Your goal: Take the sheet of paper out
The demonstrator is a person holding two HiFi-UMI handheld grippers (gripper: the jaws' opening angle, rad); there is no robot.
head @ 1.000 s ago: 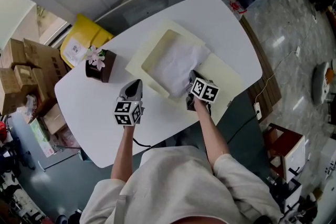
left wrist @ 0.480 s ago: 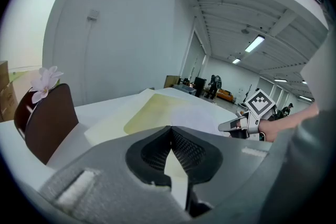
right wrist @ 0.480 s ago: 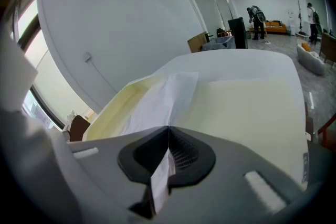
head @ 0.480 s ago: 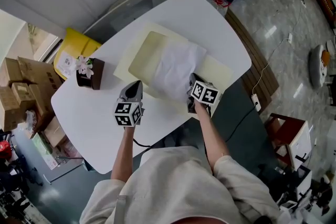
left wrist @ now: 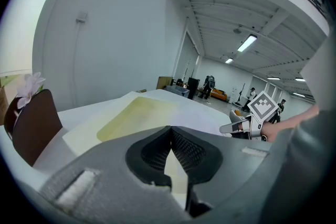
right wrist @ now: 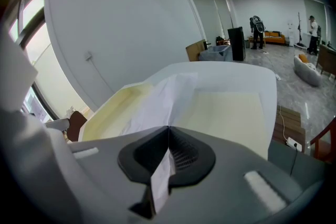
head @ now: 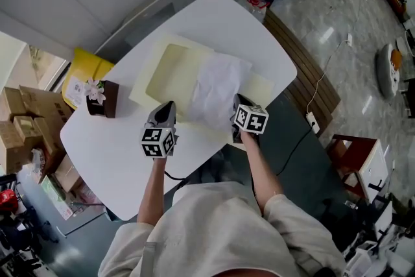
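Note:
A white sheet of paper (head: 215, 91) lies half out of the shallow cream box (head: 162, 74), draped over its near right rim. My right gripper (head: 237, 102) is shut on the sheet's near corner. In the right gripper view the paper (right wrist: 157, 99) runs down between the closed jaws of the right gripper (right wrist: 168, 131). My left gripper (head: 168, 106) sits at the box's near edge. In the left gripper view the left gripper (left wrist: 170, 131) has its jaws together with a cream strip of the box (left wrist: 136, 113) between them. The right gripper (left wrist: 236, 127) shows at the right there.
The box stands on a white oval table (head: 97, 152). A brown pot with a pink flower (head: 102, 98) is at the table's left. Off the table are a yellow bag (head: 81, 74), cardboard cartons (head: 19, 113) and a wooden bench (head: 305, 78).
Both grippers have moved to the right over the table. The paper has slid with the right gripper, and more of the box's cream bottom shows.

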